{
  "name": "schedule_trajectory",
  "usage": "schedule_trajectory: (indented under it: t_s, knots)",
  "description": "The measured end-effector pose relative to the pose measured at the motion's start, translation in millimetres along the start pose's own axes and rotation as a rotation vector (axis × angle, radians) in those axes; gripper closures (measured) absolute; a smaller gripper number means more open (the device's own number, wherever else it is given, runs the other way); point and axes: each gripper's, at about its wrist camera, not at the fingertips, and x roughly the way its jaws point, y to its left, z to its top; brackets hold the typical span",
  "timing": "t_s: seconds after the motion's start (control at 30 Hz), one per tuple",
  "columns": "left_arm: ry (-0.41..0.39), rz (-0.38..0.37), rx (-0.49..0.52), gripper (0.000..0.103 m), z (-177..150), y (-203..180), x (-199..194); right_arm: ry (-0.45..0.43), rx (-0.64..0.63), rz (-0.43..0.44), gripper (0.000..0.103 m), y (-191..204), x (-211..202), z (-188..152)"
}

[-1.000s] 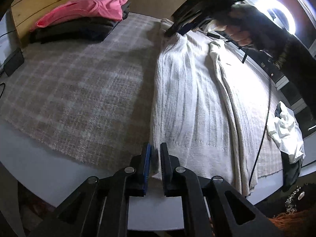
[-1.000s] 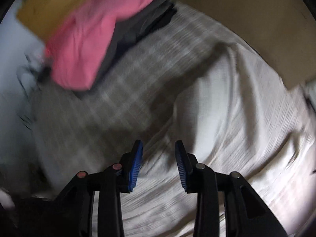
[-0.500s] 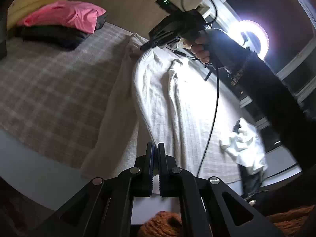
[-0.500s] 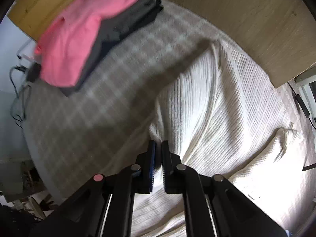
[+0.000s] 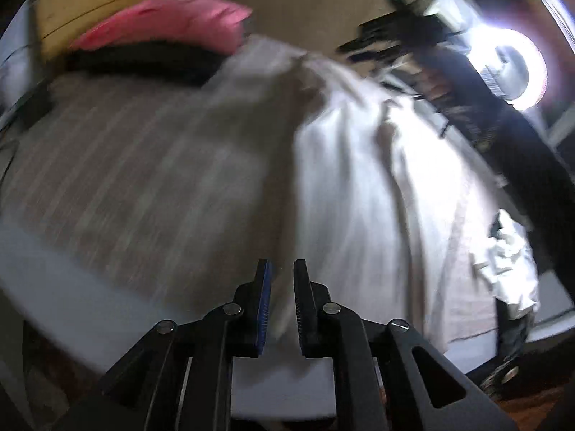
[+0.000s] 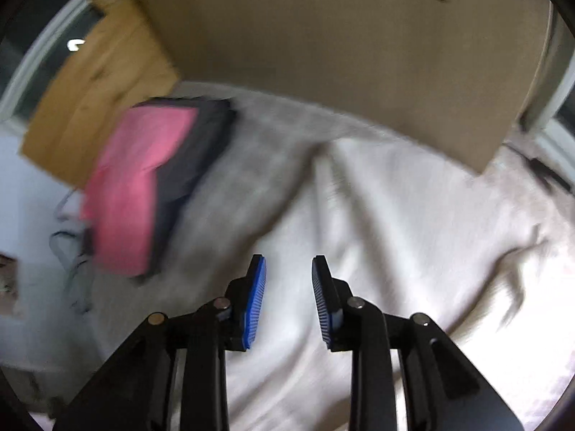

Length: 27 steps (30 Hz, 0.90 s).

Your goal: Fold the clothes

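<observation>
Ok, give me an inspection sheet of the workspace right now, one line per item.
Surface: plaid blanket over the bed.
Job's things: white knit garment spread out; pink garment stacked on dark clothes.
Clutter: crumpled white cloth at the edge.
Grippers: left gripper and right gripper open, holding nothing.
Cables: wires beside the stack.
Surroundings: ring light, wood panel.
</observation>
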Motion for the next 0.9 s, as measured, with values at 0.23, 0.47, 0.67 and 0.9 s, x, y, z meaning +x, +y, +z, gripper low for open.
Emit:
schedule_trajectory:
  t_s: [0.23, 0.47, 0.67, 0.9]
  knots:
    - [0.006, -0.115, 0.076, 0.083, 66.6, -28.1, 67.7, 0.053, -0.014, -0.058, 0.073, -12.1, 45.6, 2.5]
    - [0.085, -0.022, 0.117, 0.082, 50.5, -31.7, 93.1, -0.012, -0.068, -0.252, 0.083, -8.5, 37.1, 3.5]
    - [0.0, 0.138, 0.154, 0.06, 17.2, -26.8, 53.0, 0.005, -0.221, -0.177, 0.044, 43.0, 9.3, -12.1]
    - [0.056, 0.145, 0.119, 0.06, 2.1, -23.1, 69.6, 0.165, -0.488, -0.416, 0.045, 92.2, 67.3, -32.3]
